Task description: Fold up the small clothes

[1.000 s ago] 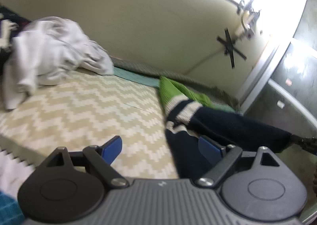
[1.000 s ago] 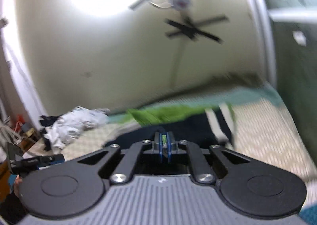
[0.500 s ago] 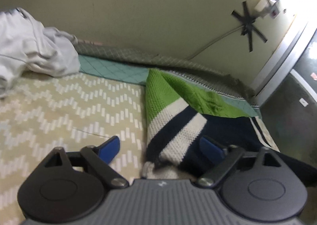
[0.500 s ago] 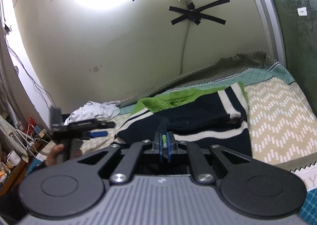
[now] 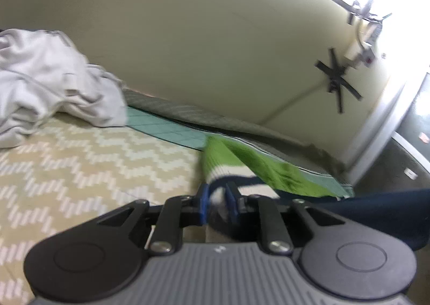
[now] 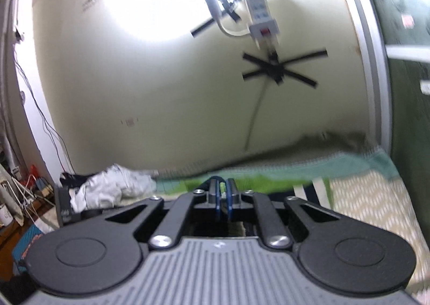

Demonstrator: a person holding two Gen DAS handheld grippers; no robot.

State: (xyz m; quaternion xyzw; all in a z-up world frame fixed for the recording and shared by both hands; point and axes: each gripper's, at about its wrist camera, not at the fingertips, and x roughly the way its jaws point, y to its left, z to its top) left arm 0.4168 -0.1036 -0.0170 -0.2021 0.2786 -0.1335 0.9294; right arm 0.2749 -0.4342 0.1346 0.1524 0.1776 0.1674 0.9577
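The left hand-held gripper is clamped on the white-and-navy striped edge of a knitted sweater; its blue pads press the bunched knit between them. From that grip the sweater's bright green part runs back toward the wall, and a navy part stretches away to the right edge of the left wrist view. The sweater lies on a bed covered with a beige zigzag-patterned sheet, over a teal quilted layer that shows along the wall.

The right hand-held gripper is also clenched, with a small tuft of green knit pinched between its pads (only that sliver is visible, and the view is blurred). Ahead of it the green band and a white and navy stripe of the sweater spread across the bed.

A crumpled white garment sits in a heap at the left end of the bed, well apart from the sweater. On the cream wall behind, a cable is fixed with crossed strips of black tape, and a white power strip hangs just above them. A bright glare washes out part of the wall.
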